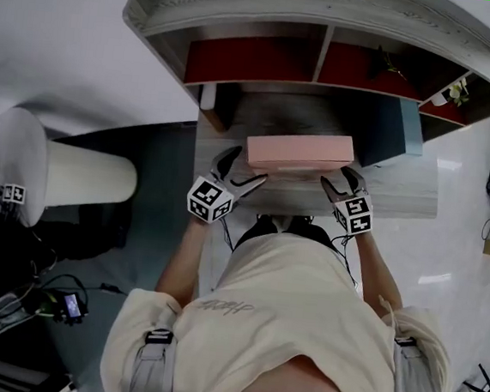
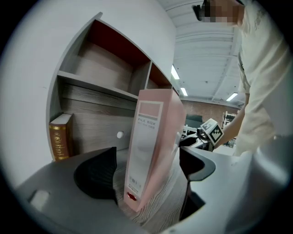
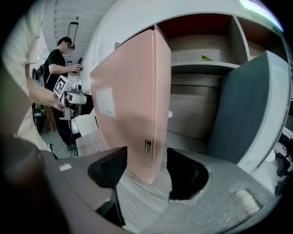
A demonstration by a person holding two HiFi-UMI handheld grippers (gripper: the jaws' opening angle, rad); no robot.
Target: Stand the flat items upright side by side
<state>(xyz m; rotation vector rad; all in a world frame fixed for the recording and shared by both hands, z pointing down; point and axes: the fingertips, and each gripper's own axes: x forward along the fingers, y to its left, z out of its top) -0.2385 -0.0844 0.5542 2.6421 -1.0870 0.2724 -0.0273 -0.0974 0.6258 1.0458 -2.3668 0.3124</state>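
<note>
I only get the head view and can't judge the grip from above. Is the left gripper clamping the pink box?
Observer: No. In the left gripper view, the left gripper has its jaws apart around the pink file box, with a clear gap on one side.
Operator: And the right one?
Observer: The right gripper is closed on the box's other end, with a pad on each face.
Operator: Which end carries the label?
Observer: The end at the left gripper. Its narrow face reads FILE BOX.

Pink box (image 1: 299, 151) sits across the wooden desk (image 1: 400, 197) below the shelves (image 1: 329, 35), left gripper (image 1: 241, 171) and right gripper (image 1: 339, 183) at either end.
</note>
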